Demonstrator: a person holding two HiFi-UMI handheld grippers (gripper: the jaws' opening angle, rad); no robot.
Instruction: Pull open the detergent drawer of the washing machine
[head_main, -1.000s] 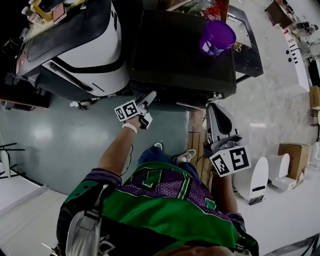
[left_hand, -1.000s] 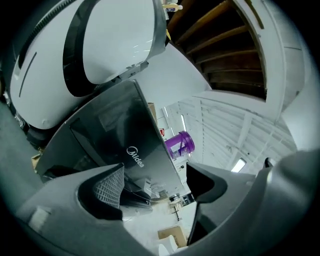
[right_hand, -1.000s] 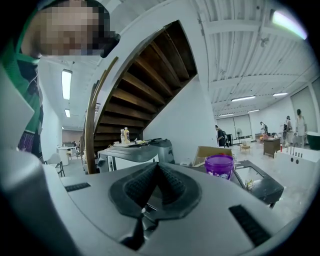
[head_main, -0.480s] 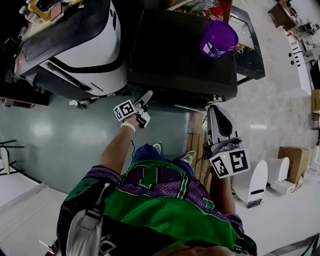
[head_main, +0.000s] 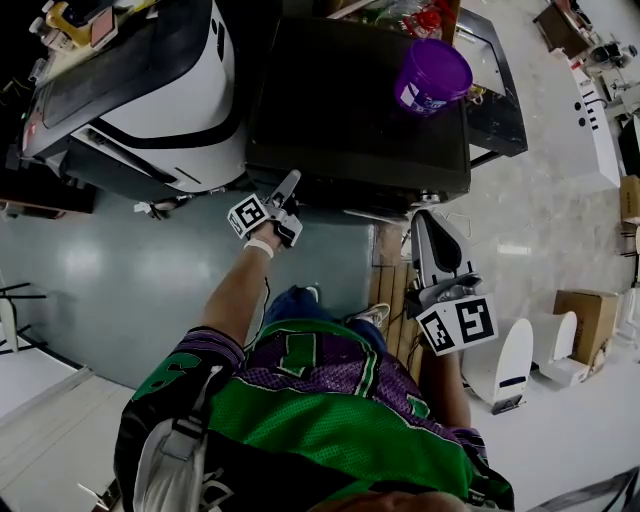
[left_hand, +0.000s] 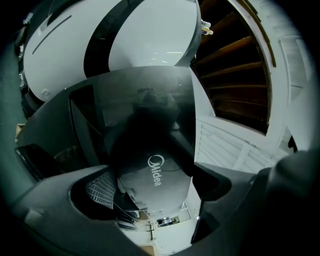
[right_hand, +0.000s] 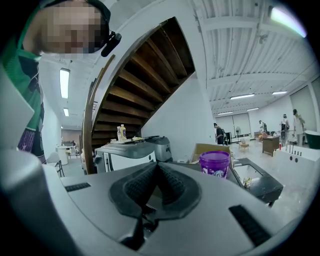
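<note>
- Currently, left gripper (head_main: 288, 190) jaws, just opened further, stand wide apart near the washing machine (head_main: 360, 110) front, clasping nothing.
- Right gripper (head_main: 428, 225) jaws closed together, empty.

tub (head_main: 432, 75) on washer (head_main: 350, 110) | other machine (head_main: 150, 95) left of washer | left gripper (head_main: 289, 183) before washer front | right gripper (head_main: 428, 218) further right

machines 2: dark washing machine (head_main: 360, 100) at 12 o'clock, white-and-black machine (head_main: 150, 90) at 10 o'clock | purple tub (head_main: 432, 73) 1, at 1 o'clock on the dark top | grippers 2: left gripper (head_main: 290, 185), right gripper (head_main: 424, 215) | marker cubes 2: left cube (head_main: 252, 214), right cube (head_main: 459, 326) | shoes (head_main: 372, 314) 2, mid-frame | cardboard box (head_main: 588, 305) 1, at 3 o'clock
</note>
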